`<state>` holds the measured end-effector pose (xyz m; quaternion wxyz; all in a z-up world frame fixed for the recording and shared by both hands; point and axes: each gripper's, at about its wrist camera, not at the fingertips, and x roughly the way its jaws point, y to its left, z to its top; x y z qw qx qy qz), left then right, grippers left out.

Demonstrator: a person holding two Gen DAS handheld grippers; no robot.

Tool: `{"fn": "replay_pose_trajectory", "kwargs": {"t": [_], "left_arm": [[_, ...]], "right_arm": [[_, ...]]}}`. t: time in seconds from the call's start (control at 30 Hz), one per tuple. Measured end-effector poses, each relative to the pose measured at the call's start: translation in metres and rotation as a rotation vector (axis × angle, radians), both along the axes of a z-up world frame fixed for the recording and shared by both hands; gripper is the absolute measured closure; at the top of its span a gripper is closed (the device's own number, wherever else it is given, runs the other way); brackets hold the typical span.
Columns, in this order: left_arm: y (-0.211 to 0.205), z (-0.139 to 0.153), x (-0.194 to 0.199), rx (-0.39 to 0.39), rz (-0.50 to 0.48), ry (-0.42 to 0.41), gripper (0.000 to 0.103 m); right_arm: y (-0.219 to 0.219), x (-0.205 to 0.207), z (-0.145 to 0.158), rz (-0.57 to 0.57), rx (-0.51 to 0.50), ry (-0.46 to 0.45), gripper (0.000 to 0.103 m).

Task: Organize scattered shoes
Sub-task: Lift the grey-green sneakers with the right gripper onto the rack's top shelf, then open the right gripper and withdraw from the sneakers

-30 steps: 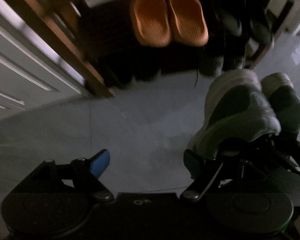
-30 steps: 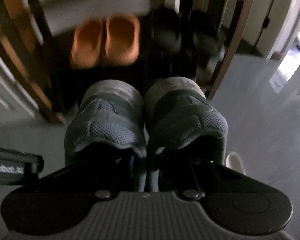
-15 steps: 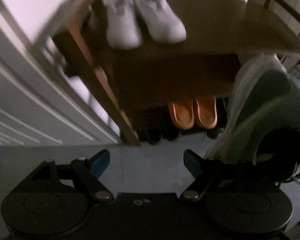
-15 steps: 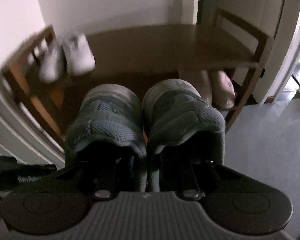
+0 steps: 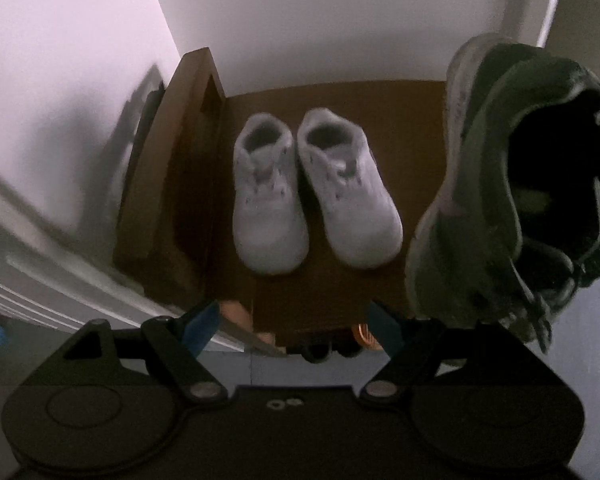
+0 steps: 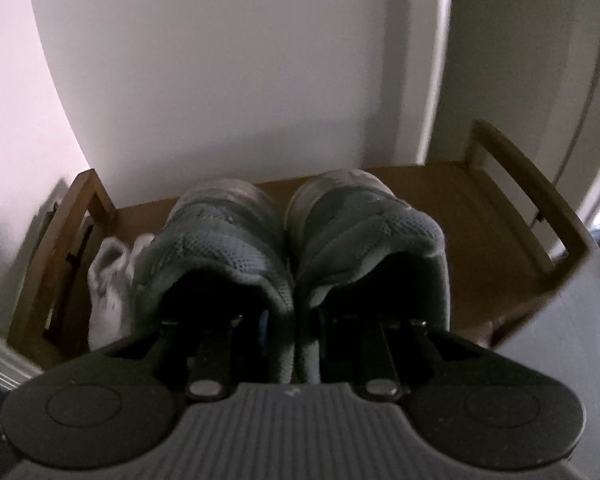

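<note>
My right gripper [image 6: 292,320] is shut on a pair of grey-blue sneakers [image 6: 220,248], one finger inside each shoe, pinching the inner heel walls together. It holds them, toes toward the wall, above the wooden rack top [image 6: 472,216]. The held pair also shows in the left wrist view [image 5: 492,184], at the right. A pair of white sneakers [image 5: 312,192] stands on the rack top [image 5: 416,120], toes toward me; it also shows in the right wrist view [image 6: 108,280]. My left gripper [image 5: 296,328] is open and empty, in front of the rack's edge.
The rack has raised wooden side rails at the left [image 5: 168,152] and right [image 6: 528,200]. A white wall [image 6: 240,80] stands behind it. An orange slipper [image 5: 364,336] peeks out on a lower shelf. Grey floor [image 6: 580,340] lies to the right.
Both grippers have risen from floor level to above the rack top. The right gripper carried the grey-blue pair up with it; the lower shelves have dropped out of view.
</note>
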<state>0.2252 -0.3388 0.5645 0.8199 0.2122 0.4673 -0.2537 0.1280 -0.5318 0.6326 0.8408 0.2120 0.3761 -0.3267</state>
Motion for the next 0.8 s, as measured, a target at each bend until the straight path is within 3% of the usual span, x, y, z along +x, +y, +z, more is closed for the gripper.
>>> {"fn": "replay_pose_trajectory", "kwargs": {"t": [0.23,0.53,0.63,0.73,0.8], "left_arm": [[-0.029,0.011,0.026,0.023,0.063,0.038,0.022],[-0.046,0.001,0.042,0.056,0.108,0.065,0.022],[-0.047,-0.002,0.041,0.068,0.107,0.066,0.022],[-0.048,-0.002,0.038,0.067,0.101,0.067,0.022],[-0.048,-0.002,0.036,0.063,0.098,0.067,0.022]], "right_arm": [[-0.054,0.053,-0.019,0.051,0.065,0.078,0.078],[-0.094,0.106,-0.069,0.096,0.125,0.141,0.077],[-0.098,0.12,-0.072,0.103,0.064,0.151,0.076],[-0.097,0.132,-0.073,0.113,0.05,0.201,0.067],[-0.093,0.13,-0.066,0.125,0.005,0.204,0.036]]}}
